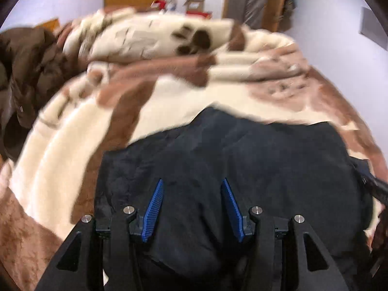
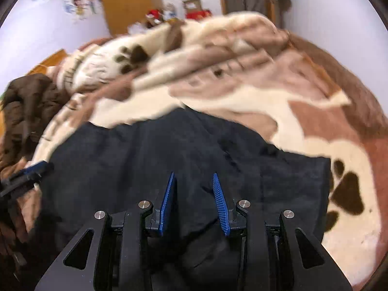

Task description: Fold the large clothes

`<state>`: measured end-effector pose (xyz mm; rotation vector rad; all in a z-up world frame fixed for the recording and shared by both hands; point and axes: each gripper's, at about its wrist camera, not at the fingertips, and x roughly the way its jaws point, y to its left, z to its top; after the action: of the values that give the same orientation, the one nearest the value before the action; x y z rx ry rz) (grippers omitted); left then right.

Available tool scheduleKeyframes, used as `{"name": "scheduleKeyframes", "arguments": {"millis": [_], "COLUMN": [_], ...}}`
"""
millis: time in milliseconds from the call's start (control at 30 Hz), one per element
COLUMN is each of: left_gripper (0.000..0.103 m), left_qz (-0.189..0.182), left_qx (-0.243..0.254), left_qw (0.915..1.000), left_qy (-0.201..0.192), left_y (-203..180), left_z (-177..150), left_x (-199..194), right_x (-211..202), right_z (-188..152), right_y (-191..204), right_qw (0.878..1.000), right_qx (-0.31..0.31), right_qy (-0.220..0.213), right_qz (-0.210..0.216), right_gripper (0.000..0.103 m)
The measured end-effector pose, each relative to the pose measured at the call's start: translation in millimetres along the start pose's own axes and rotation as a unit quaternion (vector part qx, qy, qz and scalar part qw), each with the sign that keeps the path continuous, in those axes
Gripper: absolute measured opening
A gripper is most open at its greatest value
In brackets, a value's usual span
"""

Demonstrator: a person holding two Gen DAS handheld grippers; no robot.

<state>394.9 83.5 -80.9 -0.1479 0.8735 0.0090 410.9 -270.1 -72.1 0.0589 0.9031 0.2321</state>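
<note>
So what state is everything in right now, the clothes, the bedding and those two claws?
Dark garment: spread on the bed, partly folded, rumpled.
Brown coat: heaped at the bed's edge, unfolded.
Paw-print blanket: bunched up behind.
Left claw: open, nothing gripped.
Right claw: open, nothing gripped.

Both views are smeared by motion, so the heaped cream-and-brown paw-print blanket [image 1: 155, 41] shows no crisp folds. The dark garment [image 1: 242, 155] runs under the left gripper [image 1: 192, 184] and off the bottom edge, hiding its near hem; likewise under the right gripper [image 2: 194, 178]. Whether cloth sits pinched between either pair of blue pads cannot be told. A brown coat [image 1: 29, 72] is cut off at the left edge. Small red and white objects [image 2: 169, 12] by the far wall are too blurred to identify.
</note>
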Motion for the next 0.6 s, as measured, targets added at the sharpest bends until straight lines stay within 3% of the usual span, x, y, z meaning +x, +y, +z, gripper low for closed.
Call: {"name": "scheduleKeyframes", "arguments": {"millis": [133, 233, 333, 433, 533, 600], "left_gripper": [0.055, 0.055, 0.054, 0.054, 0.055, 0.055], "left_qz": [0.001, 0.004, -0.010, -0.013, -0.008, 0.001], "left_qx": [0.010, 0.004, 0.002, 0.010, 0.001, 0.001], "left_qw": [0.9999, 1.0000, 0.9999, 0.9994, 1.0000, 1.0000], "left_qy": [-0.012, -0.002, -0.014, -0.031, 0.002, 0.006], "left_y": [-1, -1, 2, 5, 8, 4], "left_z": [-14, -13, -13, -25, -36, -36], "left_x": [15, 9, -20, -36, -14, -12], "right_x": [14, 11, -28, -51, -22, -12], "right_z": [-19, -12, -6, -15, -29, -35], "right_y": [-6, -8, -9, -18, -32, -31], "right_qw": [1.000, 1.000, 0.999, 0.999, 0.999, 0.999], "right_qx": [-0.005, 0.009, 0.012, 0.013, 0.015, 0.002], "right_qy": [-0.008, 0.004, -0.023, -0.048, 0.014, 0.020], "right_qz": [0.000, 0.006, 0.019, 0.003, -0.026, -0.032], "right_gripper": [0.034, 0.034, 0.034, 0.034, 0.034, 0.034]}}
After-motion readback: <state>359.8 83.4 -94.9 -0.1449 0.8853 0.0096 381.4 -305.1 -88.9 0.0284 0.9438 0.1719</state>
